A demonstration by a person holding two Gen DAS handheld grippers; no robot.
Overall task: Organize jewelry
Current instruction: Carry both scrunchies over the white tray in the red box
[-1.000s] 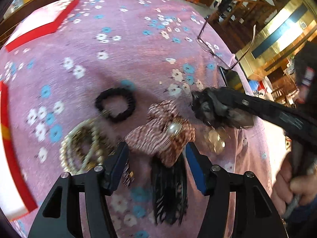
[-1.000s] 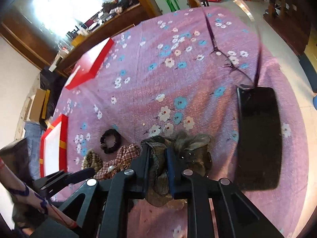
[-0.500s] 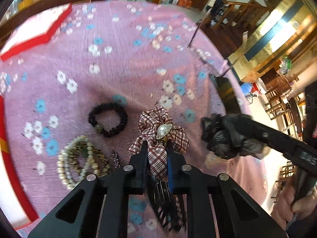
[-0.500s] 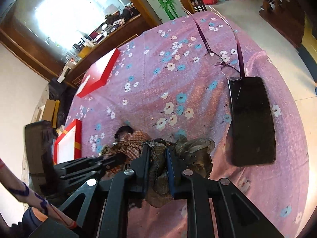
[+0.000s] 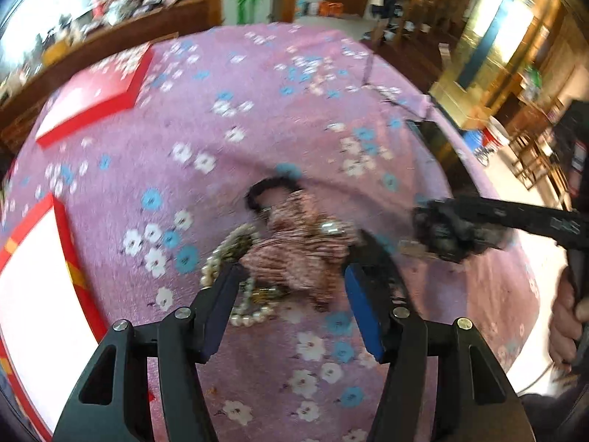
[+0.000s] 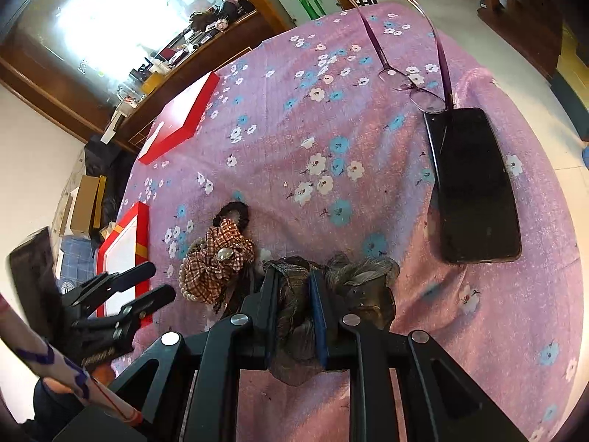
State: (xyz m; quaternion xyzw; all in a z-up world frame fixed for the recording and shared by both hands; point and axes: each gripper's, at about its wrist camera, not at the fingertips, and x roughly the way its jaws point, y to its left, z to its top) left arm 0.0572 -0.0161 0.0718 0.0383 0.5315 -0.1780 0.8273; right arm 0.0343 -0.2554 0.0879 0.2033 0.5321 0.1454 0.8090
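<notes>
My left gripper (image 5: 291,291) is open, its blue pads either side of a plaid scrunchie with a pearl (image 5: 302,254) that lies on the purple floral cloth. Pearl beads (image 5: 235,254) lie to its left and a black hair tie (image 5: 272,188) beyond it. My right gripper (image 6: 294,291) is shut on a grey-brown fabric scrunchie (image 6: 294,316) and holds it just above the cloth; it also shows in the left wrist view (image 5: 452,228). In the right wrist view the plaid scrunchie (image 6: 217,261), the hair tie (image 6: 232,213) and the open left gripper (image 6: 154,283) sit at the left.
An open red box with a white inside (image 5: 33,283) lies at the left edge, also seen from the right wrist (image 6: 125,254). Its red lid (image 6: 180,121) lies at the far left. A black phone (image 6: 475,184) and purple glasses (image 6: 419,88) lie at the right.
My left gripper, shut on the plaid scrunchie half a second ago, has opened and the scrunchie lies on the cloth nearer the beads. My right gripper still holds the grey-brown scrunchie.
</notes>
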